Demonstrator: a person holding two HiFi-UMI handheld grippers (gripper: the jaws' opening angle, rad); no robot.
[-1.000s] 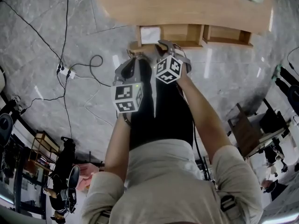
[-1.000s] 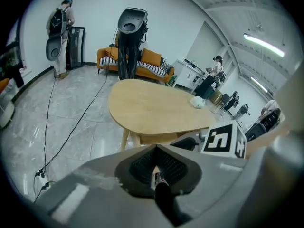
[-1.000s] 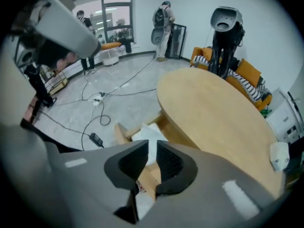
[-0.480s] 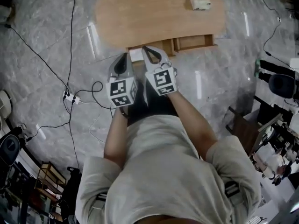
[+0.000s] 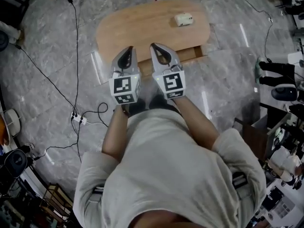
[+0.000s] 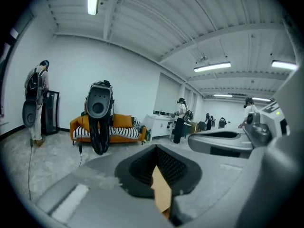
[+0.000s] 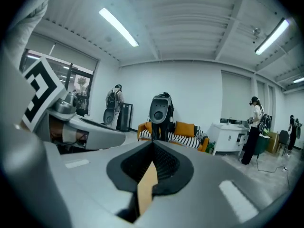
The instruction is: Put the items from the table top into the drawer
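Left claw (image 5: 127,50): shut tight with nothing in it; I hold it up high, over the near edge of the surface
Right claw (image 5: 157,47): shut tight too, and empty; it sits just beside the left one, and both point out at the room, not down
Drawer (image 5: 194,54): open, sticking out from the near edge of the surface, just right of the right claw; I cannot tell what is inside
Surface (image 5: 142,25): a rounded wooden top; mostly bare
Small white item (image 5: 183,19): the only thing I see left on top; it lies near the far right edge, well apart from both claws
Floor: grey stone, with black cables (image 5: 76,56) to my left
What could go wrong: I think a shut claw could poke the item and push it off the far edge, so I must open one first; going down fast, I could bump the open drawer; a foot could catch a cable
Writing: only black and white squares on the marker cubes (image 5: 125,90); no words; any print on the item is too small to read
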